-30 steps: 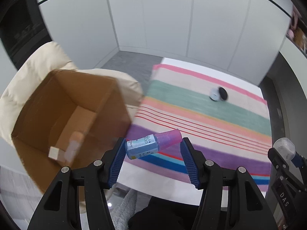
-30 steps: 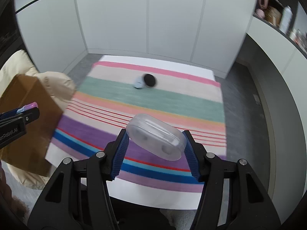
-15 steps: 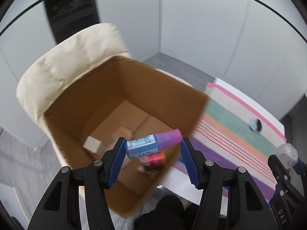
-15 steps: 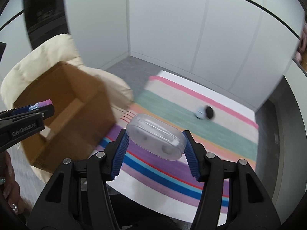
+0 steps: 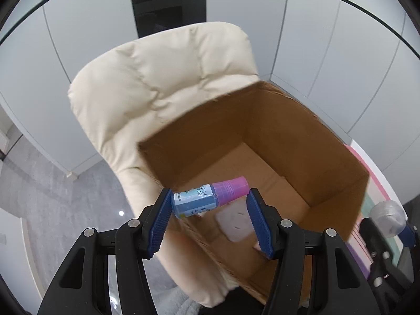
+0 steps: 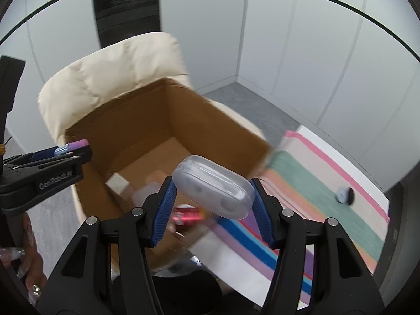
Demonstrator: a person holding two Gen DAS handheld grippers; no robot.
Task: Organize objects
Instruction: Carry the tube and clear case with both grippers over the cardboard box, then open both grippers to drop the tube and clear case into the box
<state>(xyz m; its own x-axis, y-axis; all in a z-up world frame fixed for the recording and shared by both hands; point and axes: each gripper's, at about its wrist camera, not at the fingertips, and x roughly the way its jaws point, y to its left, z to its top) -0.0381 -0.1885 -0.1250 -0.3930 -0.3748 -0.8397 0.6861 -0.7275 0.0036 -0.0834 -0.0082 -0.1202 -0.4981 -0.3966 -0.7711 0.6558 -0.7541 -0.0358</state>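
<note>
My left gripper (image 5: pixel 208 204) is shut on a small blue bottle with a pink cap (image 5: pixel 207 199), held sideways above the near left edge of an open cardboard box (image 5: pixel 275 131). My right gripper (image 6: pixel 214 197) is shut on a clear oval plastic case (image 6: pixel 214 187), held above the box's (image 6: pixel 183 110) near right corner. The left gripper with the bottle also shows in the right wrist view (image 6: pixel 71 148). Inside the box lie a red can (image 6: pixel 187 215), a white square item (image 6: pixel 116 183) and a pale flat item (image 5: pixel 233 223).
The box sits on a cream padded chair (image 5: pixel 162 78). A table with a striped cloth (image 6: pixel 328 183) is to the right and carries a small pale and black round object (image 6: pixel 345 195). White wall panels and grey floor (image 5: pixel 52 197) surround it.
Both grippers have swung left from over the striped table to over the cardboard box, still holding their objects. The box interior now fills the views.
</note>
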